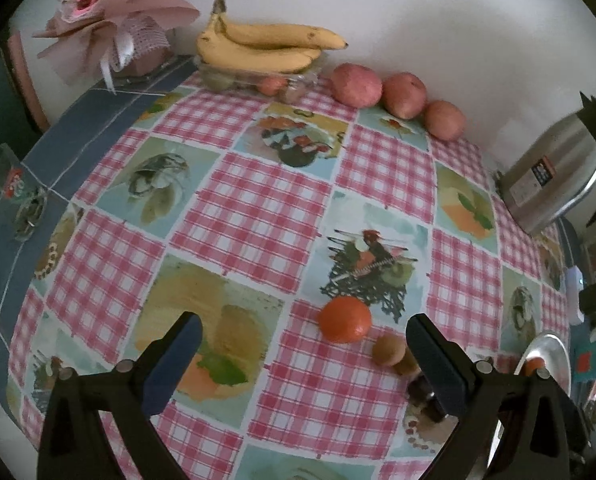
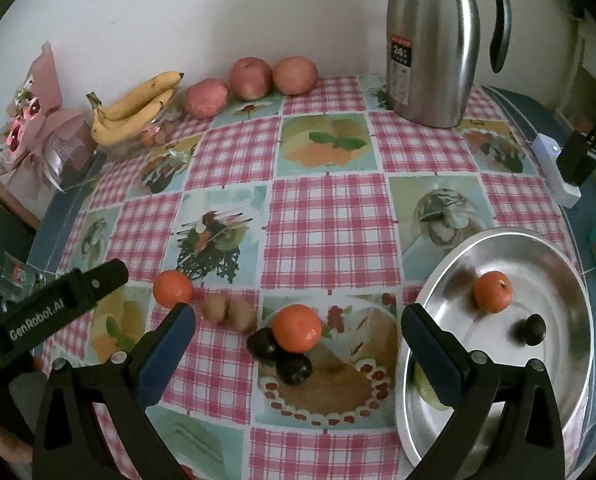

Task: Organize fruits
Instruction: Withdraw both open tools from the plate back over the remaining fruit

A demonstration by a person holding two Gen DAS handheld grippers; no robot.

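Both grippers hung spread and empty over the checked cloth (image 2: 330, 220): the right gripper (image 2: 298, 344) framed a tangerine (image 2: 297, 328) resting on two dark plums (image 2: 285, 358), the left gripper (image 1: 304, 354) another tangerine (image 1: 344, 319) beside two kiwis (image 1: 394, 354). "GenRobot.AI" showed on the left gripper's side in the right view. A steel bowl (image 2: 554, 384) held a tangerine and a dark fruit. The flask (image 2: 434, 44) bore a "24" label; its smaller print was unreadable. Bananas (image 1: 265, 46) and apples (image 1: 402, 94) lined the wall.
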